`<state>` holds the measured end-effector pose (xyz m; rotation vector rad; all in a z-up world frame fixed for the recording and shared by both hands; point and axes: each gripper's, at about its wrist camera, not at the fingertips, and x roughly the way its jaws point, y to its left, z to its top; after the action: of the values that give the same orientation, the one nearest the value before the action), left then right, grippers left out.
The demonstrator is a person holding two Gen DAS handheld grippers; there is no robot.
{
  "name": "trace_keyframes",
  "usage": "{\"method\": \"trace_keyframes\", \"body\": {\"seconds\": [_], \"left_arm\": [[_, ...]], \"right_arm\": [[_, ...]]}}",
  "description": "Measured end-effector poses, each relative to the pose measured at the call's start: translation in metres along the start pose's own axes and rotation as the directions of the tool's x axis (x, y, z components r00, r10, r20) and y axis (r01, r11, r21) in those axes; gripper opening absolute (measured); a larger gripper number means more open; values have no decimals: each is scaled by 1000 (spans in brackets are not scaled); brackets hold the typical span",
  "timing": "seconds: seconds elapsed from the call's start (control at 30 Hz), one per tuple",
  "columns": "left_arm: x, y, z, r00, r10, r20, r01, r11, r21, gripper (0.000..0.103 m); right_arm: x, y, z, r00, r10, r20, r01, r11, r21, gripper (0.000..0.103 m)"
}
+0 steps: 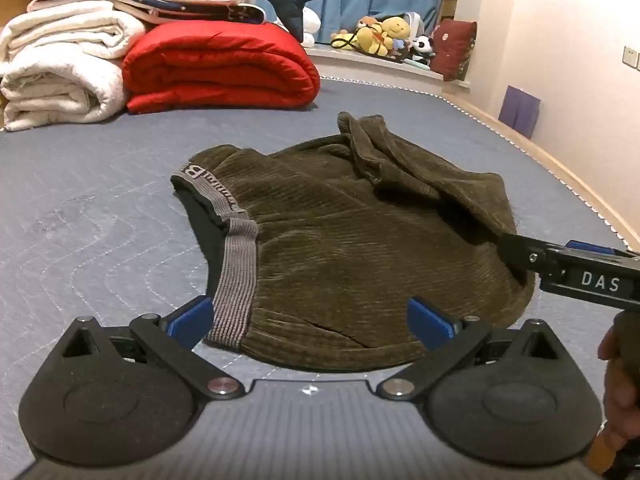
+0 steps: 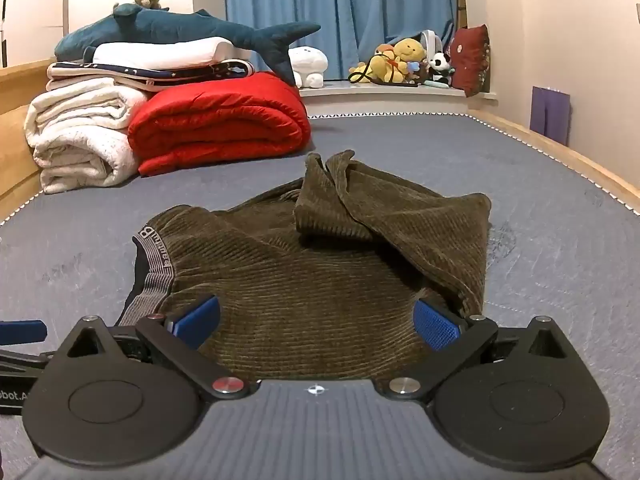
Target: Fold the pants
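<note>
Olive-brown corduroy pants lie bunched and partly folded on the grey-blue quilted bed, the grey striped waistband at the left, the legs heaped at the back right. My left gripper is open, its blue pads either side of the pants' near edge by the waistband. My right gripper is open over the near edge of the pants. It also shows in the left wrist view, at the pants' right edge.
Folded white blankets, a red duvet and a blue plush shark are stacked at the back left. Plush toys and a red cushion sit on the window ledge. A wooden bed edge runs along the right.
</note>
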<state>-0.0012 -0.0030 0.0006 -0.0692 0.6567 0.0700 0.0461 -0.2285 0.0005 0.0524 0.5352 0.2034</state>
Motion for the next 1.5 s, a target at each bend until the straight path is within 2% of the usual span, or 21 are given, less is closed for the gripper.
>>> {"method": "trace_keyframes", "body": {"seconds": [0.1,0.17,0.23,0.33,0.5,0.63,0.8,1.03,1.5], "left_arm": [[-3,-8,-1,999,40,17,-40,999,29,103],[-2,-24,-9,999,36,9,-36,997,61,103],[5,-7,-8,1000,-12,-16,12,1000,-1,103],[10,0,-6,996,-52,-78,50,998,-27,103],[19,3,-3,989,-54,-139,45,997,-66,103],[13,2,-4,989,-112,-95,105,992,-75,103],[8,-6,-5,997,-61,-47,59,997,-43,103],[1,-4,-4,997,-69,35,70,996,-57,103],[3,-2,-5,998,-62,26,64,996,-67,103]], "right_arm": [[0,1,-1,1000,-1,11,1,1000,-2,102],[0,2,-1,1000,-4,11,4,1000,-3,102],[1,2,-1,1000,-9,9,9,1000,-1,102],[-2,1,-3,1000,-14,2,14,1000,-1,102],[-4,-5,-2,1000,-18,-6,18,1000,-10,102],[1,3,-4,999,-33,-15,33,999,-23,102],[2,3,-5,999,-30,-15,29,999,-26,102],[-1,4,-4,999,-31,-10,31,999,-30,102],[-1,6,-5,999,-33,-11,32,999,-33,102]]}}
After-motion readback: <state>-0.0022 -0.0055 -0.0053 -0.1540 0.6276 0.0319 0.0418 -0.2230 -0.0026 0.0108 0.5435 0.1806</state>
